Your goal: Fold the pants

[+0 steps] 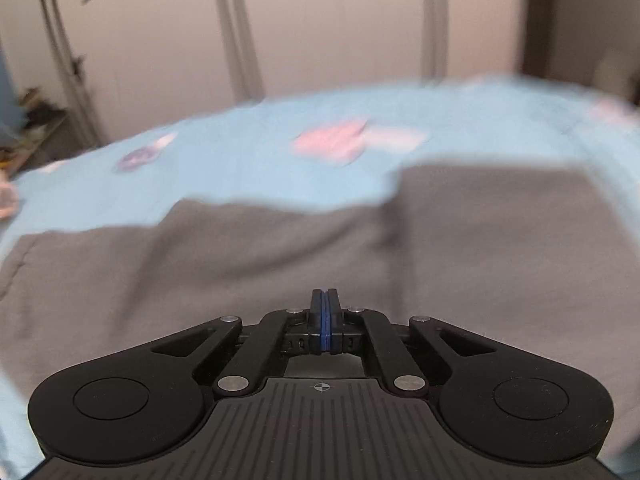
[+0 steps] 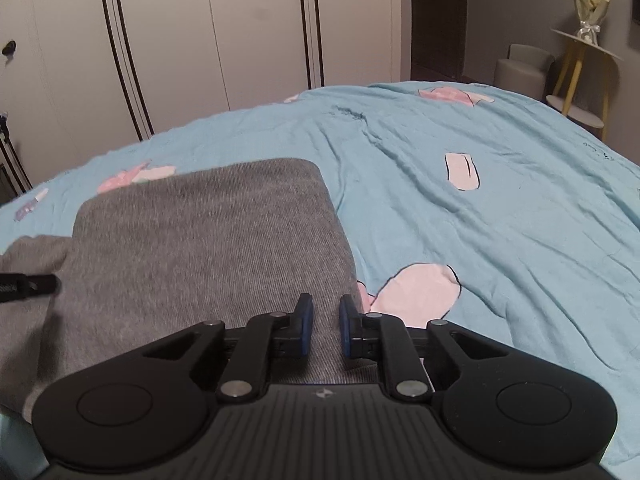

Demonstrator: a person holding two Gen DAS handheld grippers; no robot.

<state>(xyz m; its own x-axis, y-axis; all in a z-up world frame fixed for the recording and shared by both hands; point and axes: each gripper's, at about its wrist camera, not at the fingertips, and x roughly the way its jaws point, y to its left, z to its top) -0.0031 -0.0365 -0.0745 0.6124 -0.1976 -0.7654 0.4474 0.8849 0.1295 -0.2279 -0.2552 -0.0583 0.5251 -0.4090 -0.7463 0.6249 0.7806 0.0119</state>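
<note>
Grey pants (image 1: 280,264) lie folded on a light blue bedspread (image 1: 260,148); the left wrist view is blurred. My left gripper (image 1: 325,300) rests low over the grey cloth with its blue pads pressed together, and no cloth shows between them. In the right wrist view the pants (image 2: 200,232) form a neat rectangle with a rounded far corner. My right gripper (image 2: 325,318) sits at their near right edge. Its jaws stand a narrow gap apart, grey cloth fills that gap, and I see no pinching. A black part of the other gripper (image 2: 32,286) pokes in from the left edge.
The bedspread (image 2: 500,220), wrinkled and printed with pink shapes, stretches to the right and far side. Pale wardrobe doors (image 2: 240,40) stand behind the bed. At the far right are a grey stool (image 2: 520,70) and a small yellow-legged side table (image 2: 580,76).
</note>
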